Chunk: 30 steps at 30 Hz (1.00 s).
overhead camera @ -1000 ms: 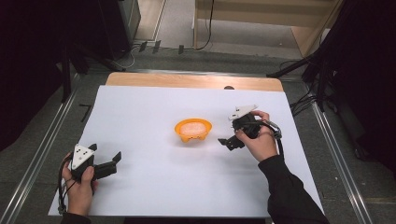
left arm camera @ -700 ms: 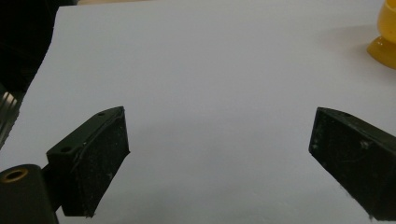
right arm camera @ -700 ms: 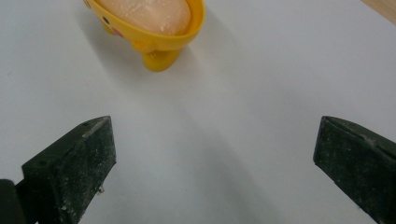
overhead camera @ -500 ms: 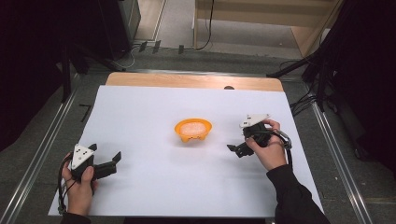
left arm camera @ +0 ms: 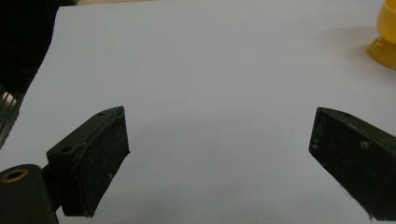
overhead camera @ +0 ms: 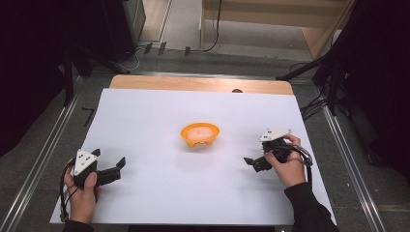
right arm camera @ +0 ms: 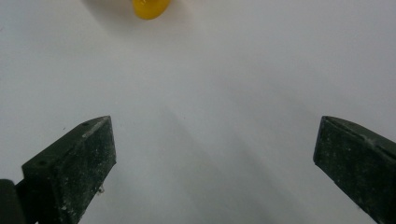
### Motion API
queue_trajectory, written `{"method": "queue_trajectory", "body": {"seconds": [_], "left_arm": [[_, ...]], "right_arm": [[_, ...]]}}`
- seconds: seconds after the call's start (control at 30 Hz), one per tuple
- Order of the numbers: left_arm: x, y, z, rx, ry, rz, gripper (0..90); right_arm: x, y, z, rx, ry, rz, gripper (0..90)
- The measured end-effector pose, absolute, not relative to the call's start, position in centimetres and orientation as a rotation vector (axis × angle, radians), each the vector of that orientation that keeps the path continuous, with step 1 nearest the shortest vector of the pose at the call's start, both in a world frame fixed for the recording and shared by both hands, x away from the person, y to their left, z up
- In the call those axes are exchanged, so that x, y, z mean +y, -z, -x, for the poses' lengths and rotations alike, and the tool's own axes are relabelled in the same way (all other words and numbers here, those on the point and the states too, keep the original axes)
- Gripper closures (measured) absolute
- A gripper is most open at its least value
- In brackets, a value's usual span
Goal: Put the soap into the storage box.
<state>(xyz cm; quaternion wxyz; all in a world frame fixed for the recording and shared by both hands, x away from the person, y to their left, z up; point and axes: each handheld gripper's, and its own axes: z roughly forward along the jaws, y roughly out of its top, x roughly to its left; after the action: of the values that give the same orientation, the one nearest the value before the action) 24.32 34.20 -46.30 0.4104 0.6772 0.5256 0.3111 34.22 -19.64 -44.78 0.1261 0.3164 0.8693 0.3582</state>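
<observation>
An orange bowl (overhead camera: 199, 134) with pale contents sits near the middle of the white table sheet (overhead camera: 193, 193). My left gripper (overhead camera: 109, 162) rests low at the front left, held by a hand, jaws wide open and empty. In the left gripper view the open left gripper (left arm camera: 219, 154) faces bare sheet, with the bowl (left arm camera: 385, 37) at the top right edge. My right gripper (overhead camera: 251, 162) is at the front right of the bowl, open and empty. In the right gripper view the right gripper (right arm camera: 212, 163) hangs over bare sheet, the bowl (right arm camera: 150, 8) at the top.
A wooden strip (overhead camera: 193, 83) borders the sheet's far edge. Metal rails (overhead camera: 53, 140) run along both sides of the table. Black stands and cables stand on the floor beyond the far edge.
My right gripper has drawn back from beside the bowl toward the front right of the table. The left gripper and the bowl have stayed put.
</observation>
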Motion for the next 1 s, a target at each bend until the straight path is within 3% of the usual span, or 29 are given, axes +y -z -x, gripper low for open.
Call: {"method": "queue_trajectory", "body": {"seconds": [1.0], "left_arm": [[34.2,46.3,-24.3,1.323,-0.785,-1.705,5.2]], "right_arm": [[-25.2,47.6,-29.2,2.447,-1.098,-1.037,0.0]]}}
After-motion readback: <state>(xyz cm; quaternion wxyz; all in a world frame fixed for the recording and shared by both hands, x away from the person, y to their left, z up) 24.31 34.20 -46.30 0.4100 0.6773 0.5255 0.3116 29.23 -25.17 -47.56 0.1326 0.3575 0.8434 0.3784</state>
